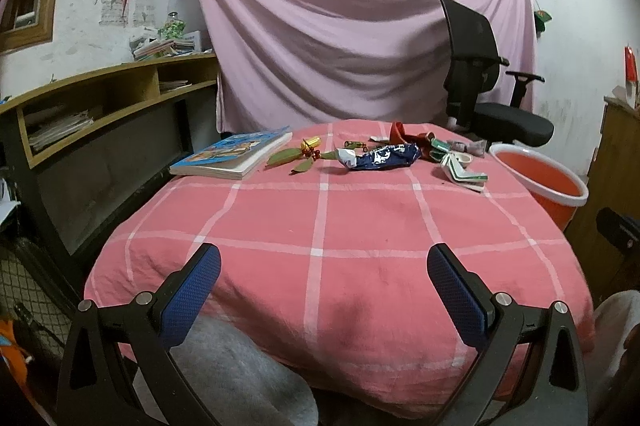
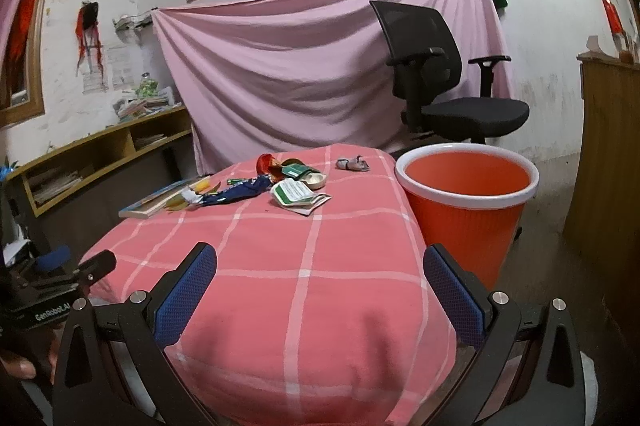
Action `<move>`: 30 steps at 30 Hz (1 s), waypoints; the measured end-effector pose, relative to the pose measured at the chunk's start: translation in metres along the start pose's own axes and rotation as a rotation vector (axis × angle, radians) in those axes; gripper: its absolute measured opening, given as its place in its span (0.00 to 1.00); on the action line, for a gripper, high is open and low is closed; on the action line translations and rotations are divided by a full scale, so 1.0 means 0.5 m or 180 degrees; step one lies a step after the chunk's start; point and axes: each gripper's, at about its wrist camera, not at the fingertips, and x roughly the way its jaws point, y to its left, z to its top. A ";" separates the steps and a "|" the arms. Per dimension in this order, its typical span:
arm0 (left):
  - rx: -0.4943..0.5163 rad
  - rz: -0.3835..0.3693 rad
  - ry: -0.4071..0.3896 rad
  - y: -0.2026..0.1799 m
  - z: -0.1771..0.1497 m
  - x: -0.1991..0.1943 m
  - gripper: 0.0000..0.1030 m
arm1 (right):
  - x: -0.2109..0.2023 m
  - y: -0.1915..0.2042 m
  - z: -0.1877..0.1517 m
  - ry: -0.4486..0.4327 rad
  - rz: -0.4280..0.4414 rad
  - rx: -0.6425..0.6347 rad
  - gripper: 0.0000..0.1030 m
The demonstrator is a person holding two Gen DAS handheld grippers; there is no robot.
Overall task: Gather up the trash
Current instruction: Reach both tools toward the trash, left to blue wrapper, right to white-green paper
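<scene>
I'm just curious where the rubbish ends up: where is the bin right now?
The orange bin stands on the floor at the right side of the pink checked table, close against its far right corner, with the black office chair behind it.

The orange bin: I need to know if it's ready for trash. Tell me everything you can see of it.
The orange bin is a round, ribbed plastic-looking bucket with a white rim, standing upright on the floor beside the right edge of the pink checked cloth. Its mouth is open with no lid, and the visible interior looks empty. The black office chair stands behind it.
</scene>
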 end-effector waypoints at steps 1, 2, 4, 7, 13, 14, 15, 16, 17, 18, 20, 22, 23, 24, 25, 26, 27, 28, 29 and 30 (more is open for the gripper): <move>0.0034 0.0005 -0.0001 -0.002 0.002 0.003 0.98 | 0.005 -0.001 0.003 0.0015 0.0002 0.0006 1.00; 0.0092 0.0020 -0.0015 -0.006 0.006 0.008 0.98 | 0.011 -0.003 0.006 0.0034 0.0006 0.0016 1.00; 0.0204 0.0066 -0.0063 -0.014 0.011 0.017 0.98 | 0.023 -0.008 0.013 0.0066 0.0018 0.0032 1.00; 0.0394 0.0190 -0.0282 -0.023 0.029 0.035 0.98 | 0.042 -0.016 0.028 0.0079 0.0047 0.0068 1.00; 0.0332 0.0129 -0.0632 -0.025 0.076 0.092 0.98 | 0.079 -0.018 0.083 -0.0145 0.0032 -0.0056 1.00; 0.0316 0.0103 -0.0687 -0.024 0.086 0.108 0.98 | 0.084 -0.017 0.095 -0.0232 0.0037 -0.0111 1.00; 0.0311 0.0092 -0.0717 -0.023 0.096 0.122 0.98 | 0.090 -0.015 0.107 -0.0330 0.0049 -0.0175 1.00; 0.0303 0.0074 -0.0741 -0.021 0.106 0.134 0.98 | 0.097 -0.013 0.118 -0.0398 0.0060 -0.0227 1.00; 0.0287 0.0051 -0.0761 -0.018 0.116 0.145 0.98 | 0.106 -0.010 0.131 -0.0491 0.0071 -0.0305 1.00; 0.0279 0.0039 -0.0776 -0.016 0.120 0.148 0.98 | 0.117 -0.007 0.142 -0.0573 0.0078 -0.0376 1.00; 0.0206 -0.0045 -0.0840 -0.003 0.142 0.175 0.98 | 0.141 -0.003 0.165 -0.0683 0.0134 -0.0460 1.00; 0.0170 -0.0084 -0.0878 0.009 0.158 0.187 0.98 | 0.172 -0.003 0.187 -0.0719 0.0246 -0.0492 1.00; 0.0126 -0.0095 -0.0899 0.018 0.167 0.198 0.98 | 0.186 -0.004 0.194 -0.0732 0.0286 -0.0492 1.00; 0.0090 -0.0110 -0.0901 0.026 0.173 0.204 0.98 | 0.205 -0.005 0.203 -0.0745 0.0324 -0.0489 1.00; 0.0063 -0.0135 -0.0880 0.030 0.174 0.208 0.98 | 0.219 -0.006 0.207 -0.0739 0.0351 -0.0490 1.00; 0.0018 -0.0194 -0.0803 0.038 0.179 0.218 0.98 | 0.236 -0.006 0.210 -0.0691 0.0416 -0.0494 1.00; -0.0009 -0.0232 -0.0737 0.043 0.180 0.224 0.98 | 0.249 -0.006 0.210 -0.0608 0.0484 -0.0503 1.00; -0.0034 -0.0261 -0.0677 0.047 0.181 0.229 0.98 | 0.271 -0.003 0.210 -0.0416 0.0558 -0.0540 1.00; -0.0056 -0.0288 -0.0631 0.050 0.179 0.233 0.98 | 0.288 0.002 0.206 -0.0234 0.0573 -0.0587 1.00; -0.0074 -0.0327 -0.0584 0.053 0.179 0.235 0.98 | 0.306 0.007 0.202 -0.0080 0.0547 -0.0634 1.00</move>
